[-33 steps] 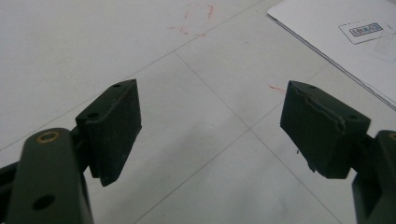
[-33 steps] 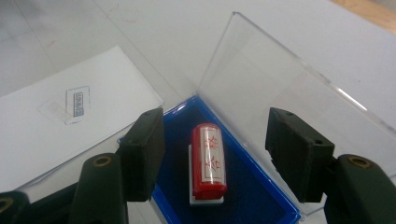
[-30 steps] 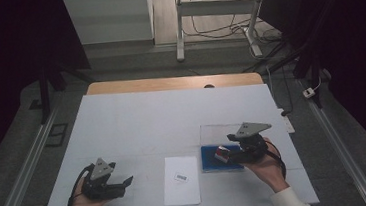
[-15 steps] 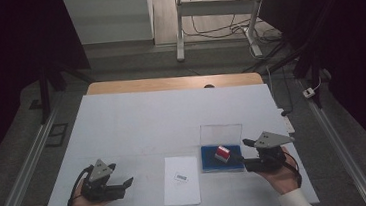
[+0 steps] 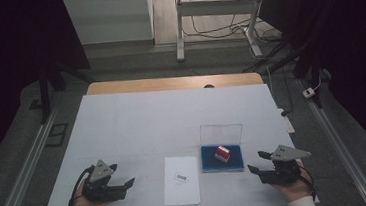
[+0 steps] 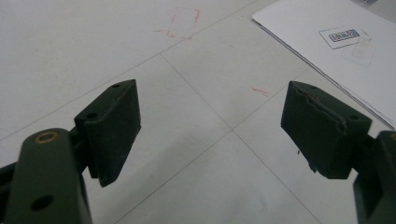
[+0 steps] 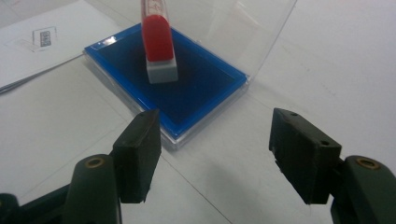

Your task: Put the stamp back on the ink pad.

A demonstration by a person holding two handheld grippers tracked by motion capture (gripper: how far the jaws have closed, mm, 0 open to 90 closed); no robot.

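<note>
A red stamp (image 5: 222,153) (image 7: 159,44) with a white base stands on a blue ink pad (image 5: 211,164) (image 7: 201,88). The pad's clear lid (image 5: 220,134) (image 7: 233,28) is raised behind it. My right gripper (image 5: 256,161) (image 7: 215,140) rests just right of the pad and points at it. It is open, its jaws have just been opening, and nothing is between them. My left gripper (image 5: 123,173) (image 6: 212,126) lies open on the table at the near left, empty. A white paper sheet (image 5: 181,181) (image 6: 345,56) with a small printed label lies between the two grippers.
The white table (image 5: 138,127) ends just below both hands. Faint red marks (image 6: 184,23) show on its surface ahead of the left gripper. Beyond the far edge are a wooden strip (image 5: 169,83), table legs and cables on the floor.
My right gripper has drawn back to the right from over the ink pad, and the stamp is left standing on the pad. The left gripper has stayed put.
</note>
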